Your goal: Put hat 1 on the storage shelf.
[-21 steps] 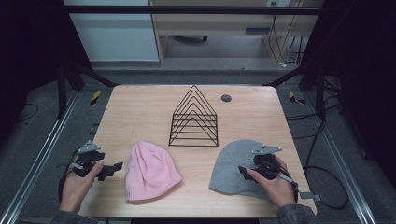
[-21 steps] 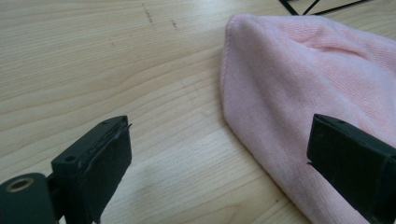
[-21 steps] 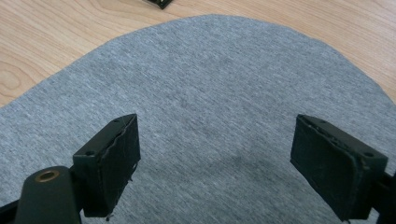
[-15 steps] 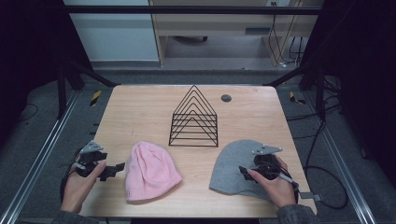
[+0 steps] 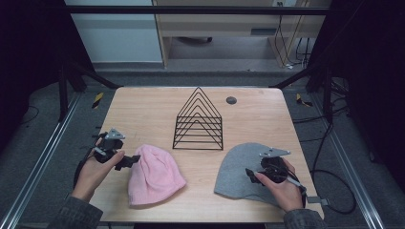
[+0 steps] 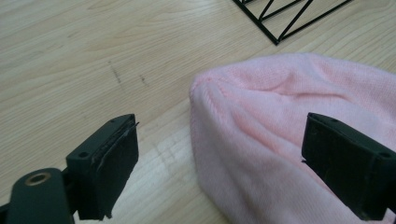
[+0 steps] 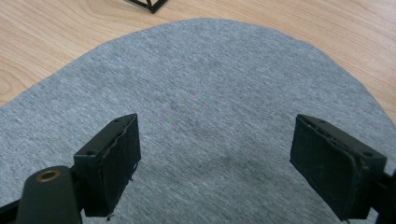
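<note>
Pink hat (image 5: 155, 174) is lying on the table (image 5: 143, 114), left gripper (image 5: 128, 162) gaping wide beside its edge; right gripper (image 5: 252, 175) is hovering wide, empty, over grey hat (image 5: 239, 167).

light: table (image 5: 143, 109) lit evenly from above, surroundings pretty dark | shadows: soft, faint | glare: none really | focus: high view a bit soft, gripper views sharper, jaws slightly blurry up close
</note>
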`<state>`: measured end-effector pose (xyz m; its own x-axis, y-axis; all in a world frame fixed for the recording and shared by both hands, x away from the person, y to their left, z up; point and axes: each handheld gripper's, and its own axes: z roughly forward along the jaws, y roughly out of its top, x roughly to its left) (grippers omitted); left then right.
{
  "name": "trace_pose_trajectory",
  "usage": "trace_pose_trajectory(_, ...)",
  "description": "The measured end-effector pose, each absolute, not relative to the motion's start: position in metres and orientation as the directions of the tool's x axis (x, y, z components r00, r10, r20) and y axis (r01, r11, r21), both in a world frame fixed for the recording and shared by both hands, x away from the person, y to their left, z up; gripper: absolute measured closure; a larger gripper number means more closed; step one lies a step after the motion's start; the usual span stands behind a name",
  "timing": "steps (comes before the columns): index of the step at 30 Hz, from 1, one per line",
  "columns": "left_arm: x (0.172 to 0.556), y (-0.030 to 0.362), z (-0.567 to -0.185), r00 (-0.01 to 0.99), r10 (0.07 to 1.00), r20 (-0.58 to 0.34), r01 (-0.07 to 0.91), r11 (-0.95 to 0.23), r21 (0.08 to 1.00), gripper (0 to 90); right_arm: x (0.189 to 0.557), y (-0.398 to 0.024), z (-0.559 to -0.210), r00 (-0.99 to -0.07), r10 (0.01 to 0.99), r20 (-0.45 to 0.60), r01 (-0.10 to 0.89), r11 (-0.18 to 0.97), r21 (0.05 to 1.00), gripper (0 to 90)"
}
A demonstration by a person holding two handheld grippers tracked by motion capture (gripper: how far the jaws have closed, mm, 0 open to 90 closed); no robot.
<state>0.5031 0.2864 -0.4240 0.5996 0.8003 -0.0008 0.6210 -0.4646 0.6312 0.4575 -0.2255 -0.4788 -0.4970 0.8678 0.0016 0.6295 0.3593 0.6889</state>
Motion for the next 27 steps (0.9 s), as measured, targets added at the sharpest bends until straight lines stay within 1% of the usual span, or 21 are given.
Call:
trace_pose_trajectory(2, 0.51, 0.281, -0.426, 0.599, 0.8, 0.001, 0.629, -0.472, 0.617, 13.3, 0.458, -0.225, -0.479, -0.501, 0.865, -0.003, 0.628, 0.367, 0.686, 16.2)
trace_pose_trajectory(7, 0.525, 0.269, -0.433, 0.609, 0.793, -0.011, 0.639, -0.483, 0.598, 15.8, 0.457, -0.223, -0.479, -0.502, 0.865, -0.003, 0.63, 0.368, 0.684, 16.1)
trace_pose_trajectory(9, 0.53, 0.264, -0.437, 0.608, 0.794, -0.009, 0.647, -0.489, 0.585, 19.2, 0.457, -0.223, -0.479, -0.503, 0.864, -0.005, 0.629, 0.37, 0.683, 16.1)
trace_pose_trajectory(11, 0.532, 0.263, -0.438, 0.609, 0.793, -0.017, 0.652, -0.489, 0.579, 24.7, 0.457, -0.223, -0.479, -0.503, 0.864, -0.006, 0.629, 0.371, 0.683, 16.1)
trace_pose_trajectory(13, 0.536, 0.26, -0.443, 0.605, 0.795, -0.03, 0.669, -0.488, 0.561, 27.2, 0.457, -0.223, -0.48, -0.505, 0.863, -0.005, 0.628, 0.371, 0.684, 16.1)
trace_pose_trajectory(16, 0.536, 0.26, -0.447, 0.596, 0.803, -0.025, 0.678, -0.486, 0.552, 32.6, 0.457, -0.223, -0.48, -0.507, 0.862, -0.006, 0.63, 0.375, 0.68, 16.1)
trace_pose_trajectory(22, 0.533, 0.262, -0.449, 0.601, 0.798, -0.041, 0.685, -0.488, 0.541, 35.2, 0.457, -0.222, -0.479, -0.506, 0.862, -0.012, 0.628, 0.377, 0.681, 16.0)
trace_pose_trajectory(25, 0.533, 0.263, -0.45, 0.597, 0.801, -0.052, 0.693, -0.482, 0.536, 41.9, 0.457, -0.222, -0.479, -0.507, 0.862, -0.012, 0.625, 0.378, 0.683, 16.0)
trace_pose_trajectory(26, 0.533, 0.264, -0.451, 0.6, 0.797, -0.072, 0.699, -0.478, 0.532, 45.9, 0.457, -0.222, -0.479, -0.506, 0.862, -0.012, 0.625, 0.376, 0.684, 16.0)
trace_pose_trajectory(27, 0.533, 0.264, -0.451, 0.6, 0.797, -0.072, 0.699, -0.478, 0.532, 50.1, 0.457, -0.222, -0.479, -0.506, 0.862, -0.012, 0.625, 0.376, 0.684, 16.0)
